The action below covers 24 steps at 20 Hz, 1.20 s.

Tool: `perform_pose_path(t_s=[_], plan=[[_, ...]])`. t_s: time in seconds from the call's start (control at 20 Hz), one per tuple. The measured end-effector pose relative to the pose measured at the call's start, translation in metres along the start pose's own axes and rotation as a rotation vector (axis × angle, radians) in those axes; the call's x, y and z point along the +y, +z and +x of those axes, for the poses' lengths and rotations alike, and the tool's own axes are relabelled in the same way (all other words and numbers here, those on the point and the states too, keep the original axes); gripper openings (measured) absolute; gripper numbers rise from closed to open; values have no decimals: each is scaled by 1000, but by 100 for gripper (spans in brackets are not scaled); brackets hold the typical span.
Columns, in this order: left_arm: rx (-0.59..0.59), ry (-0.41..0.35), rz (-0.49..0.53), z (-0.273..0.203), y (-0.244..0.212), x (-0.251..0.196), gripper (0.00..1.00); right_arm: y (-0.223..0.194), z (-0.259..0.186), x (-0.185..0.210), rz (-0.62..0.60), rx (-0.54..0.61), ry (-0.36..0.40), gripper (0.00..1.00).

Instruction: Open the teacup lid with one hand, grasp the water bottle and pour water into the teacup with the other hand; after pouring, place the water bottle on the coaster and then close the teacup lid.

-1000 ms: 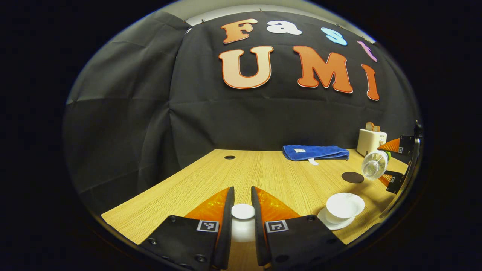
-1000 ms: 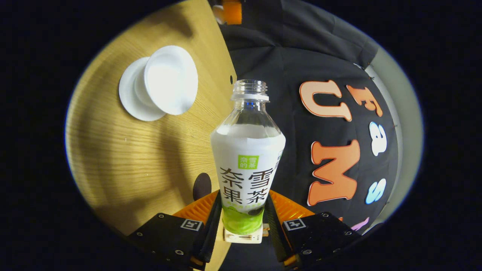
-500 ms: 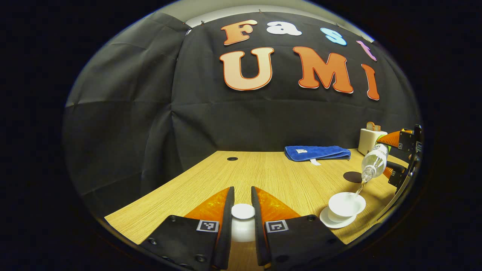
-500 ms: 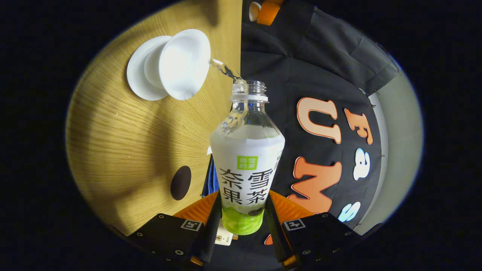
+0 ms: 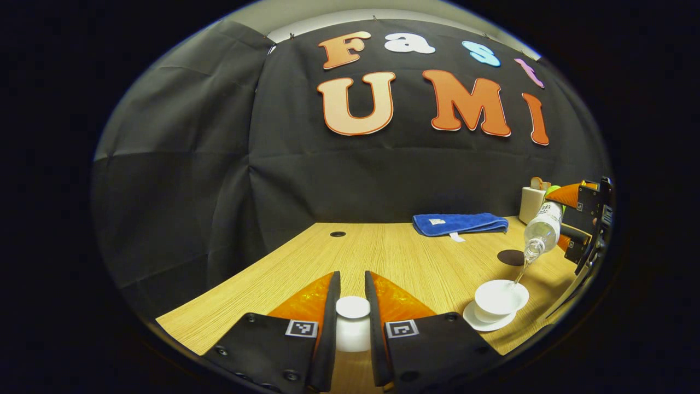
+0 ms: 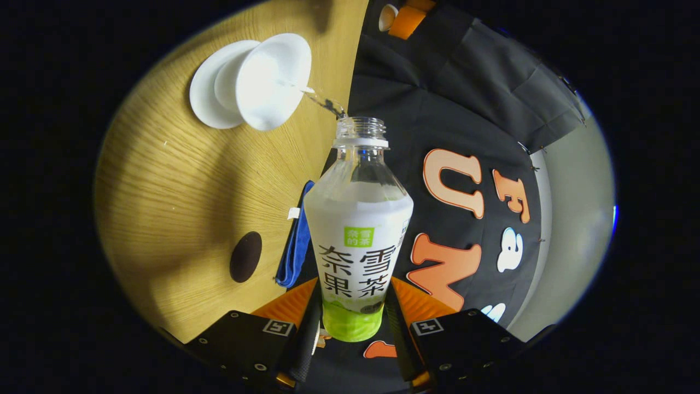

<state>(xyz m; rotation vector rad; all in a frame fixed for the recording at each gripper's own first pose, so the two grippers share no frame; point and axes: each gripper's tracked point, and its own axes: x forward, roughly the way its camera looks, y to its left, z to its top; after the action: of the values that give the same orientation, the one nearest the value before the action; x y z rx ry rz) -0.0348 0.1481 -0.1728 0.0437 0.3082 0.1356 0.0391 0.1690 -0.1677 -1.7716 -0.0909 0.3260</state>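
Table [image 5: 415, 257] steady; right hand-held gripper [image 6: 350, 323] clamping water bottle [image 6: 358, 241], tipped further, stream now reaching teacup [image 6: 270, 82]; left hand-held gripper [image 5: 353, 317] pinching lid [image 5: 353, 307]; pour underway.

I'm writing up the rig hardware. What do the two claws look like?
Both match. The left claw and right claw each have black bolted body plates carrying a small square black-and-white tag on each side, and two long tapered fingers with ribbed outer faces.

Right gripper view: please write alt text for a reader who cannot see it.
The right gripper holds a tilted open bottle between its fingers, and a thin stream of water runs into a white teacup on its saucer. A dark coaster and blue towel lie nearby.
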Motion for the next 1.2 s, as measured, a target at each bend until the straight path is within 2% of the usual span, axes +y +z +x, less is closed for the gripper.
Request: perform_pose_path(t_s=[0.6, 0.75, 0.8, 0.85, 1.05, 1.1, 1.2], plan=[[-5, 13, 3, -5, 1, 12, 31, 4, 9, -33, -110, -47, -115, 63], [-10, 10, 5, -7, 4, 13, 29, 7, 13, -40, -132, -61, -124, 63], [-13, 9, 4, -8, 5, 14, 31, 7, 14, -39, -141, -67, -121, 67], [-14, 7, 3, -9, 6, 15, 31, 7, 13, -43, -157, -69, -131, 63], [-17, 8, -2, -9, 8, 16, 31, 10, 16, -52, -202, -90, -159, 63], [-19, 9, -2, -9, 8, 16, 31, 11, 16, -54, -211, -96, -163, 67], [-22, 9, 0, -11, 10, 18, 31, 12, 17, -54, -215, -103, -153, 64]])
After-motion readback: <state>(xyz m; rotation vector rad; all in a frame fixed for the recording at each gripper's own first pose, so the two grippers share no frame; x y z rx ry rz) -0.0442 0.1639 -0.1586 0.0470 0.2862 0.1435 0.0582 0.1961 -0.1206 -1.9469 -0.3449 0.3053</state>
